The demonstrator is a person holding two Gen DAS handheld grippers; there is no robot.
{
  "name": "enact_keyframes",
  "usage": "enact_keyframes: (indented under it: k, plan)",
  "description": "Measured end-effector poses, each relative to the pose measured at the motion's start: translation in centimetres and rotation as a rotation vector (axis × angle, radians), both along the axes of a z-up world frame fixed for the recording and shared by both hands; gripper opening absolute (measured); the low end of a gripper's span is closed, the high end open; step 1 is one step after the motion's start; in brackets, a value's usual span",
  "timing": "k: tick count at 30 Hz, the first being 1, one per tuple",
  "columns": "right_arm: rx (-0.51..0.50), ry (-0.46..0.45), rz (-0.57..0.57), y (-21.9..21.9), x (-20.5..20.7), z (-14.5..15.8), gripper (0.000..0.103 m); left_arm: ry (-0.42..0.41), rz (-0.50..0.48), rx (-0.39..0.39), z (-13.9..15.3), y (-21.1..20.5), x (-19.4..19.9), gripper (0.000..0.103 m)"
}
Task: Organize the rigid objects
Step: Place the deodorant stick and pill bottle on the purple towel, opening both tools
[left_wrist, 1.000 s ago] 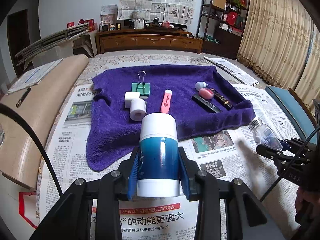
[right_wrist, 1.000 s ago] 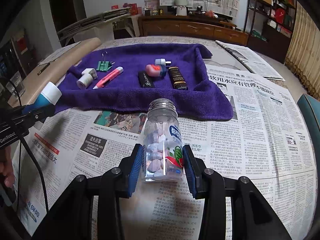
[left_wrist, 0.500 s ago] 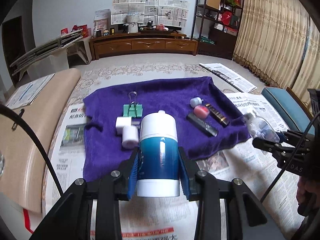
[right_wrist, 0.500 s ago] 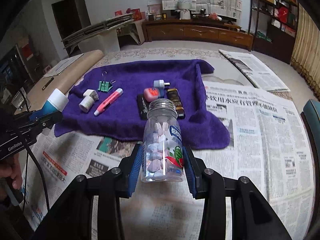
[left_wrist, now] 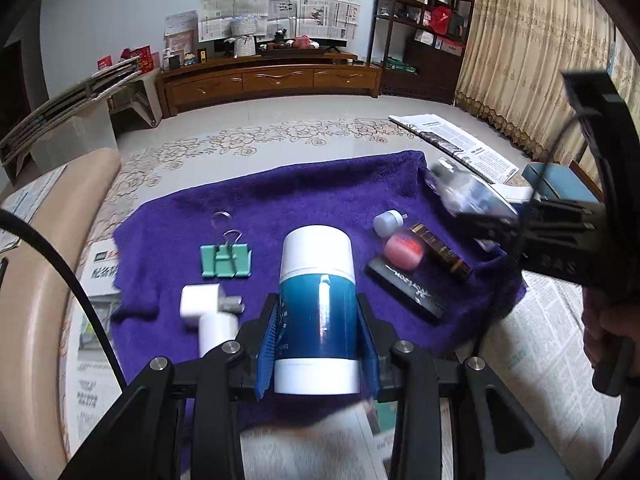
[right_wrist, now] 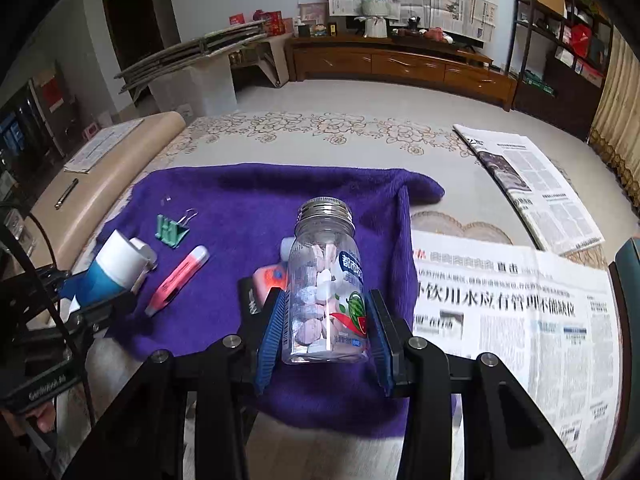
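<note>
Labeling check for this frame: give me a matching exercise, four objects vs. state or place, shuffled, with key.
Objects:
1. blue-and-white bottle
2. clear candy jar
3. green binder clip
4. pink highlighter

States:
A. lying on the purple towel, near the left hand-held gripper
B. held in the right hand-held gripper
C. held in the left hand-held gripper
D. on the towel, wire handles up

Pairs: 1-C, 2-B, 3-D, 4-A

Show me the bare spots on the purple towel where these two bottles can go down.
Free: the far strip of the purple towel beyond the green binder clip, and the middle between the pink highlighter and the clear candy jar. Crowded: the left cluster by the blue-and-white bottle and the right cluster around the black case.
</note>
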State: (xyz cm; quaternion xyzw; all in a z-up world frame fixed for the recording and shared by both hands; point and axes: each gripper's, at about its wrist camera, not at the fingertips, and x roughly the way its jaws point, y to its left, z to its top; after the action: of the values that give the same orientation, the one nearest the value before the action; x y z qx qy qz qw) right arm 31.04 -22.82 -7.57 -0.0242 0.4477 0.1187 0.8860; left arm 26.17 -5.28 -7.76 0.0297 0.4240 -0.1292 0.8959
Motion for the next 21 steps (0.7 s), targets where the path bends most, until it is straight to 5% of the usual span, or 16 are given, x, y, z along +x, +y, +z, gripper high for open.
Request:
enact_keyframes:
  k: [8, 21]
  plan:
    - [-0.009, 0.057, -0.009, 0.4, 5.6, -2.3, 0.04, 0.025, -0.021, 0.022, -1.8, -1.4, 2.1, 0.034]
    - [-0.056, 0.156, -0.013, 0.8, 8.9, -4.7, 0.04, 0.074, -0.038, 0.07, -3.1, -3.0, 3.6, 0.034]
